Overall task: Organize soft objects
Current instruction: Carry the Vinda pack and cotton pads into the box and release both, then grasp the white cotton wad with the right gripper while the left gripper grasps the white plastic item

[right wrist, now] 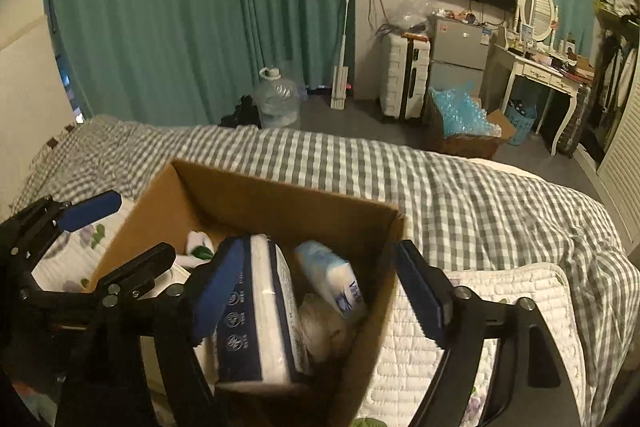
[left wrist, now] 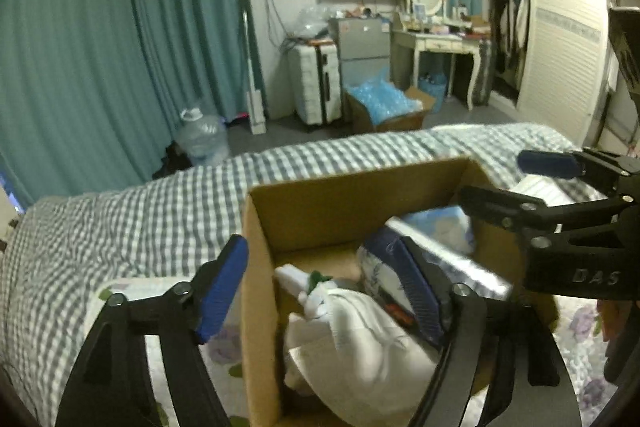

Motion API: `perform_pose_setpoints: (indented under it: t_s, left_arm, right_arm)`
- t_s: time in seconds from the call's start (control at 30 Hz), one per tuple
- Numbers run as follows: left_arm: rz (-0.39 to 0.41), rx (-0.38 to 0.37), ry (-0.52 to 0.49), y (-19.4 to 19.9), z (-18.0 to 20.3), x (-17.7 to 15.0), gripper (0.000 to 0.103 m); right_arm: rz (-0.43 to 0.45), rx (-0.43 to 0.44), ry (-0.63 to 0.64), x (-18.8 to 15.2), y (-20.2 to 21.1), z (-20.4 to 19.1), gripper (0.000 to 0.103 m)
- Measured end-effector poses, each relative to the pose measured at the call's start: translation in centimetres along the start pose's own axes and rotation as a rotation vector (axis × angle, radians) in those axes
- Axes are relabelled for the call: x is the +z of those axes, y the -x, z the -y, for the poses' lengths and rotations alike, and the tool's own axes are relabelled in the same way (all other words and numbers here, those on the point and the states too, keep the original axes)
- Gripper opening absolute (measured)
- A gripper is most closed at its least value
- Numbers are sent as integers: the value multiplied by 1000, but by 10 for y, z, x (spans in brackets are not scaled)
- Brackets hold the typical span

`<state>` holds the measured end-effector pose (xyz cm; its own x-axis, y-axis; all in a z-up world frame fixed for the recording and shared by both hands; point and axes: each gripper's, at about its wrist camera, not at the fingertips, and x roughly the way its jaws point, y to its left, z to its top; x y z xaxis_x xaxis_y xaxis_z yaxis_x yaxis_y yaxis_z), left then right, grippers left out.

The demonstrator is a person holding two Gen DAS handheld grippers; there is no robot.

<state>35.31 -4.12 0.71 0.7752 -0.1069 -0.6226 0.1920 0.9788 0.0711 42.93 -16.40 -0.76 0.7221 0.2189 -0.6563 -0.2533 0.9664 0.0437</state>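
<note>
An open cardboard box stands on the bed. Inside lie a white cloth bundle, a blue-and-white tissue pack, a light blue soft pack and a beige soft item. My left gripper is open, its jaws straddling the box's left wall, holding nothing. My right gripper is open, its jaws straddling the box's right wall, holding nothing. Each gripper shows in the other's view: the right one, the left one.
The bed has a grey checked cover and a white floral quilted pad. Beyond the bed are teal curtains, a water jug, a suitcase, a box of blue packets, a dressing table and a wardrobe.
</note>
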Motion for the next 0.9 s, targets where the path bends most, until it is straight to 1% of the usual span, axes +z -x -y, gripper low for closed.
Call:
perform_pose_setpoints:
  t_s: [0.07, 0.13, 0.17, 0.2, 0.23, 0.3, 0.33, 0.37, 0.43, 0.5, 0.6, 0.67, 0.73, 0.8, 0.9]
  left_arm:
    - [24, 7, -2, 16, 0, 5, 81]
    - [53, 7, -3, 39, 1, 11, 81]
    - [68, 6, 1, 53, 1, 15, 81]
    - [84, 3, 6, 66, 1, 19, 81]
    - [103, 3, 13, 85, 0, 23, 84]
    - [146, 6, 17, 114, 0, 28, 93]
    - [178, 20, 14, 133, 1, 30, 98]
    - [216, 36, 4, 153, 3, 32, 100]
    - [269, 54, -16, 185, 7, 33, 103]
    - [311, 60, -21, 219, 9, 33, 103]
    - [318, 43, -7, 253, 9, 30, 103]
    - [302, 32, 4, 269, 7, 24, 103]
    - [289, 30, 12, 282, 6, 16, 103]
    - [277, 37, 21, 290, 6, 7, 103]
    - [261, 36, 36, 296, 4, -5, 103]
  right_arm:
    - [23, -7, 2, 4, 16, 3, 92]
    - [59, -26, 8, 9, 41, -1, 100]
    - [81, -36, 10, 13, 58, -2, 102]
    - [98, -43, 10, 16, 74, -3, 103]
    - [109, -47, 10, 18, 85, -4, 103]
    - [137, -71, 11, 23, 119, -9, 103]
    - [146, -81, 14, 25, 134, -12, 103]
    - [162, -94, 19, 27, 156, -15, 103]
    - [181, -107, 27, 31, 184, -21, 103]
    - [212, -126, 35, 31, 221, -28, 103]
    - [261, -140, 34, 25, 266, -38, 103]
    - [286, -141, 34, 19, 295, -42, 103]
    - [297, -133, 30, 12, 316, -44, 103]
    - [321, -129, 21, 2, 339, -46, 103]
    - [351, -153, 22, -12, 360, -47, 103]
